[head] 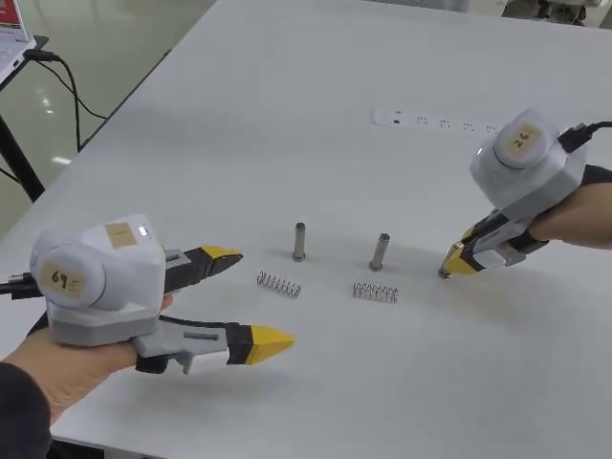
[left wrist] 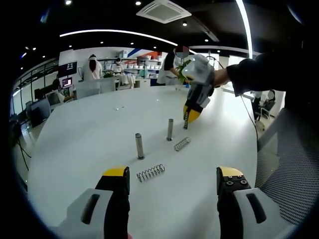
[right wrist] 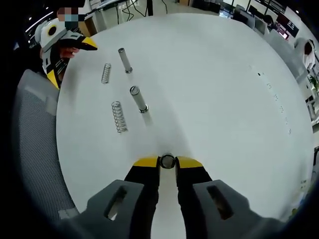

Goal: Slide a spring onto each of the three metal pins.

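Between right tongs (right wrist: 167,163), pin (right wrist: 167,161) (end-on).

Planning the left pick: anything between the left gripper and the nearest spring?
Nothing visible. The nearest spring lies on bare table just ahead of the open left gripper. The closest pin stands beyond it, out of the path. The right gripper is farther off, shut on a third pin.

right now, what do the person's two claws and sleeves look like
Both the left claw and the right claw have pale grey rounded housings and black-and-grey jaws with yellow tips. Each also has tan stickers with handwritten digits and a black cable at the rear. The sleeves are dark.
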